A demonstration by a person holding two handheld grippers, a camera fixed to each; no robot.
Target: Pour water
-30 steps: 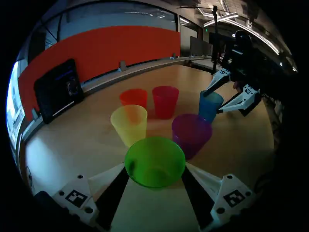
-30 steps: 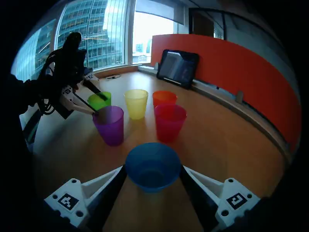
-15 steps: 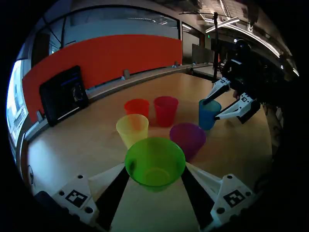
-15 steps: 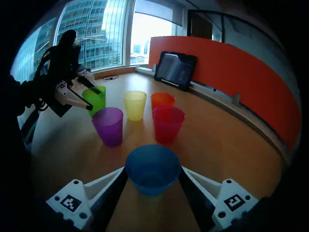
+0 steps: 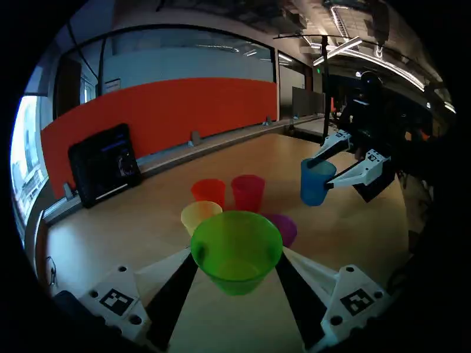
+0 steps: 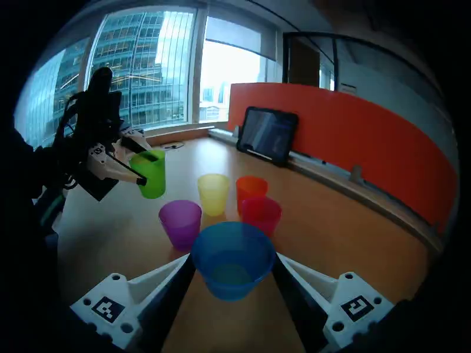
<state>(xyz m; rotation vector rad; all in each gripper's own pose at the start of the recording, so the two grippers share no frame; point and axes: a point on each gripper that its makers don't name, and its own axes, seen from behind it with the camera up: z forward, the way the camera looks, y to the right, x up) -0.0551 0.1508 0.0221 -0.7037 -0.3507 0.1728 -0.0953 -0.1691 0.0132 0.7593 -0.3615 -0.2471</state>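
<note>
My left gripper is shut on a green cup, held upright in the air above the wooden table. My right gripper is shut on a blue cup, also lifted and upright. In the left gripper view the blue cup hangs at the right in the far right gripper. In the right gripper view the green cup hangs at the left in the far left gripper. Yellow, orange, red and purple cups stand clustered on the table.
A dark tablet leans against the orange wall panel at the table's far edge. Large windows stand behind the left gripper in the right gripper view. A person's dark sleeve holds that gripper.
Both grippers have risen with their cups. The green and blue cups left the table and the standing cups now look lower and smaller.
</note>
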